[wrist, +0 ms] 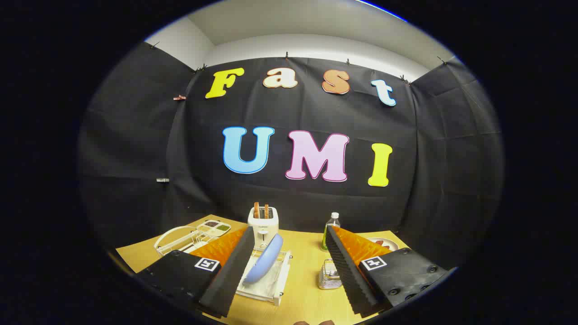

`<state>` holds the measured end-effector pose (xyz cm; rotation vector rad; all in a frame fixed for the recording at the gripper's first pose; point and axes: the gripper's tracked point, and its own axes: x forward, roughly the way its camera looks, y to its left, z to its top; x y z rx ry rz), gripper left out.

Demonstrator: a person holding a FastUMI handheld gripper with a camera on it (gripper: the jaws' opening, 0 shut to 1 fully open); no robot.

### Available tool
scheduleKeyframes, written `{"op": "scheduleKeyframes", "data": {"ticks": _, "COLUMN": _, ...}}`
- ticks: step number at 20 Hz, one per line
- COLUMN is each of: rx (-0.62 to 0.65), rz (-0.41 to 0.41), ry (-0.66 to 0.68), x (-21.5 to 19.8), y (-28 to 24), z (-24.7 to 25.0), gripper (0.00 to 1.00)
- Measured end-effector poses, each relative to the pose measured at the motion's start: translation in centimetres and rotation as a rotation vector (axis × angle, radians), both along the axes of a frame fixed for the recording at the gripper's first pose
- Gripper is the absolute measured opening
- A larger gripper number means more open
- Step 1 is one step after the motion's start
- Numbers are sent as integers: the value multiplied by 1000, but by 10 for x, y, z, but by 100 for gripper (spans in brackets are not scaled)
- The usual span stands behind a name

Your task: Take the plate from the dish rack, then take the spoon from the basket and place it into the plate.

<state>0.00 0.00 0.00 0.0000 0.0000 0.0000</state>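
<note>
Now the tool [289,266] gapes wide, holding nothing; plate [264,259] stands on edge, leaning in the dish rack [275,289].

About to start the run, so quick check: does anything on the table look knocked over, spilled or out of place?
Nothing stands out. The blue plate leans in the dish rack as a racked plate would, the toaster and bottle stand upright, and the gripper is open, holding nothing.

On the bench [307,253], a plate [264,259] stands tilted in the rack [271,284] between the gripper [289,275] fingers, which are spread apart. A toaster [263,224] is behind it, a bottle [331,230] to the right, a basket [180,239] to the left.
</note>
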Motion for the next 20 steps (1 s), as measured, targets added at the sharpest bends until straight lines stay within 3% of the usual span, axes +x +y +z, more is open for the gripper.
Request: {"op": "scheduleKeyframes", "data": {"ticks": 20, "rx": 59, "rz": -47, "ry": 116, "x": 9, "y": -17, "z": -28, "gripper": 98}}
